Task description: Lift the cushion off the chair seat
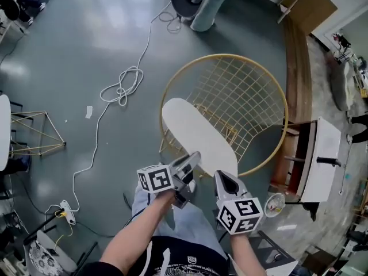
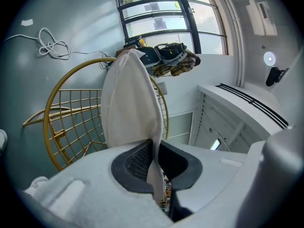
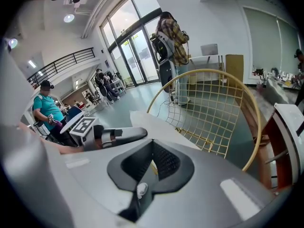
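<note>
White cushion is up in the air, slanting over the near-left side of the gold wire chair. Its near end is at the two grippers and its far end reaches out past the rim. Whether that far end is fully clear of the wire, the head view doesn't settle.

Left gripper has its fingers narrow and clamped on the cushion's thin edge, with fabric pinched right in the throat. Right gripper sits just beside it on the same near end. Its fingers are drawn together, apparently nipping the rim too, though little fabric shows between them.

Both grips are at one end, so the cushion hangs as a long lever. The job now, as I judge it, is to raise both hands evenly and hold the pinch firm. Bring the far tip over the rim before swinging sideways, or it may snag on the mesh.
</note>
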The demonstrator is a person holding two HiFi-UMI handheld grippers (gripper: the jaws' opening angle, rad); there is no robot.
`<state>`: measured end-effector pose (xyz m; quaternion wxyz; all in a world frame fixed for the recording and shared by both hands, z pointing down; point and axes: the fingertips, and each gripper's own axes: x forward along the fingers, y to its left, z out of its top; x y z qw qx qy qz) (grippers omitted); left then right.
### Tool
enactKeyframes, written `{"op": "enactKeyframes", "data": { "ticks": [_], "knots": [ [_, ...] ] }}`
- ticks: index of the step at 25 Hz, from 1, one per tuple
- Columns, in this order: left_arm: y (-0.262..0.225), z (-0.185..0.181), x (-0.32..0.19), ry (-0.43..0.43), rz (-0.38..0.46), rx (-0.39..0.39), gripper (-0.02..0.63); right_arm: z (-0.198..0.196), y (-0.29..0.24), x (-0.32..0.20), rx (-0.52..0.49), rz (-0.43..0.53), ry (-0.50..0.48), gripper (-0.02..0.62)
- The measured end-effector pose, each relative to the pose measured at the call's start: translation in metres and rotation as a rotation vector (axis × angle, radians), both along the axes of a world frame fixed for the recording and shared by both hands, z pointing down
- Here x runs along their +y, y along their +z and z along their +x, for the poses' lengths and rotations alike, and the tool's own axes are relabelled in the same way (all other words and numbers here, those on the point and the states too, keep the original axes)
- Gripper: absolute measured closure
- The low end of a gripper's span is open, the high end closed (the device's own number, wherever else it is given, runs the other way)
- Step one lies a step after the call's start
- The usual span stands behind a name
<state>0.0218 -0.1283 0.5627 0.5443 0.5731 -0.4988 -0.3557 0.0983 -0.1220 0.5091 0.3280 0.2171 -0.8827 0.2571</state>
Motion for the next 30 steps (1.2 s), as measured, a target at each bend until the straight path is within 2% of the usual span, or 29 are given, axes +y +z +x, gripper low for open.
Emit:
{"op": "enactKeyframes", "data": {
  "ticks": [8, 13, 23, 28, 30],
  "knots": [
    [-0.048, -0.006, 0.008, 0.085, 0.030, -0.039, 0.580, -0.012, -0.043, -0.006, -0.101, 0.063, 0.127, 0.597],
    [-0.085, -0.010, 0.022, 0.115, -0.007, -0.106, 0.580, -0.009, -0.074, 0.004, -0.139, 0.110, 0.167, 0.597],
    [-0.163, 0.004, 0.017, 0.227, 0.144, -0.179, 0.578, -0.007, -0.131, 0.006, -0.223, 0.261, 0.298, 0.597],
    [-0.178, -0.001, 0.019, 0.226, 0.157, -0.266, 0.575, -0.003, -0.145, 0.009, -0.234, 0.319, 0.327, 0.597],
    [-0.183, 0.001, 0.019, 0.235, 0.161, -0.278, 0.575, -0.003, -0.149, 0.011, -0.235, 0.333, 0.332, 0.597]
  ]
}}
